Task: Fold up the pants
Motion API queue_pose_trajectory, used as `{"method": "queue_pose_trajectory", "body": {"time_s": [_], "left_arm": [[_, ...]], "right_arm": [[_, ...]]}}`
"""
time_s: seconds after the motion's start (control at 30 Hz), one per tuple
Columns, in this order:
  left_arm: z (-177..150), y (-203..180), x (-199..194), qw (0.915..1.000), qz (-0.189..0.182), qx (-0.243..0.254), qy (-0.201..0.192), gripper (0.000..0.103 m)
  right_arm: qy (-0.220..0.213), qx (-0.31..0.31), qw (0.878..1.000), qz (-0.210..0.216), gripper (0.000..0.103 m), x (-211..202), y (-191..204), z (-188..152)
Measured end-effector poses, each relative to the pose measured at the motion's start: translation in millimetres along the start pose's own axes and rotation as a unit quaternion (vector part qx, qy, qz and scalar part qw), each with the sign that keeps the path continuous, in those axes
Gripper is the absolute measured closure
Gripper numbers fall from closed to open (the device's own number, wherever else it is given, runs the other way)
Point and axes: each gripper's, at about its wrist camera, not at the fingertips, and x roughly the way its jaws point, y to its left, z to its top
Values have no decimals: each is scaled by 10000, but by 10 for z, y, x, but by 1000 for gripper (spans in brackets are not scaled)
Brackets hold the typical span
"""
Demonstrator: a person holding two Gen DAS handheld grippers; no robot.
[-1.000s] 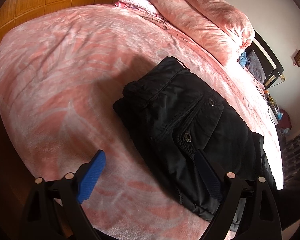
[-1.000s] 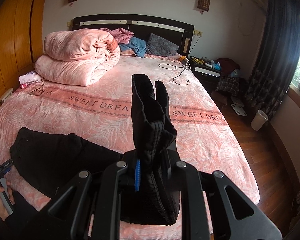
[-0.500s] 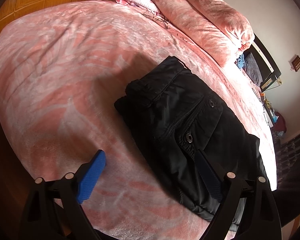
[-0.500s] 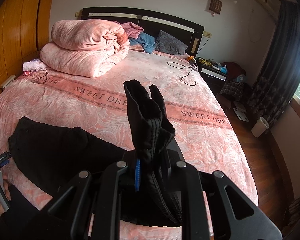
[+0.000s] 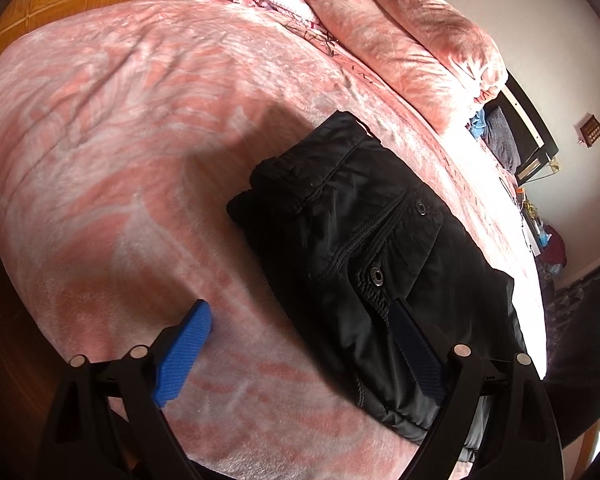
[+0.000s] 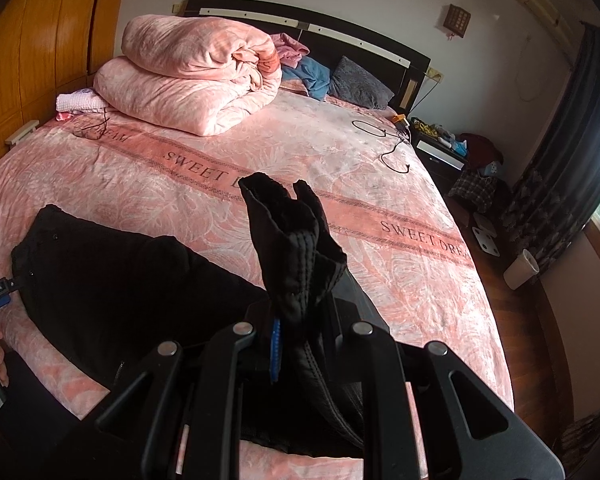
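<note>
Black pants [image 5: 364,248] lie on the pink bed, waistband and snap pockets facing up, in the left wrist view. My left gripper [image 5: 296,344] is open and empty, just above the bed at the near waist corner; its right pad overlaps the pants' edge. In the right wrist view the pants [image 6: 112,284] stretch left across the bed. My right gripper [image 6: 300,344] is shut on the pant leg ends [image 6: 292,248], which stick up between its fingers above the bed.
A folded pink duvet [image 6: 192,80] and pillows sit at the headboard. A black cable [image 6: 384,148] lies on the bed's far right. The bed's near edge [image 5: 260,432] is just under both grippers. A nightstand [image 6: 440,152] and white bin [image 6: 520,268] stand right of the bed.
My right gripper has carried the leg ends leftward and tilted, toward the waist end. The left gripper has shifted slightly and stays open.
</note>
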Motion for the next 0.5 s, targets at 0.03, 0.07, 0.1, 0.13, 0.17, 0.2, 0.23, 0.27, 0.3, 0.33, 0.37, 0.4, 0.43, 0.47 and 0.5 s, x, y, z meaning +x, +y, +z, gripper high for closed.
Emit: {"method": "queue_pose_trajectory", "body": {"time_s": [0.03,0.07,0.1,0.13,0.17,0.2,0.23,0.27,0.3,0.33,0.37,0.4,0.43,0.47,0.5], "left_arm": [[2,1,2,10000,-8,-8,3,12],[4,2,1,10000,-18,-17,2,12],[9,7,6,10000,-27,-26,4,12],[9,12,4,10000,-38,-36,6,12],[7,20,4,10000,-48,-44,6,12],[12,20,5,10000,-54,-52,8,12],[15,22,4,10000,-61,-62,11,12],[17,25,6,9999,-71,-70,16,12],[18,28,7,9999,-80,-79,19,12],[16,32,6,9999,-92,-88,20,12],[13,39,6,9999,-104,-96,19,12],[12,43,6,9999,-115,-104,19,12],[13,47,6,9999,-125,-111,21,12],[16,52,7,9998,-133,-118,23,12],[17,55,7,9998,-143,-125,25,12]], "right_arm": [[18,-41,10000,-5,88,24,37,0],[37,-72,10000,-3,88,49,63,-1],[55,-95,9999,4,88,72,89,0],[74,-119,9999,12,88,99,111,-1],[90,-142,9999,13,88,121,127,-7],[110,-161,9998,16,88,147,150,-6],[134,-179,9997,18,88,166,170,-5],[155,-196,9997,17,88,188,194,-4],[171,-211,9996,12,88,209,218,-3],[190,-236,9995,0,88,226,237,-4],[211,-268,9994,-15,88,245,264,-13],[226,-312,9993,-36,88,262,294,-25],[237,-374,9990,-69,88,281,326,-36],[247,-455,9986,-110,88,300,373,-54],[254,-569,9979,-169,88,321,424,-75]]}}
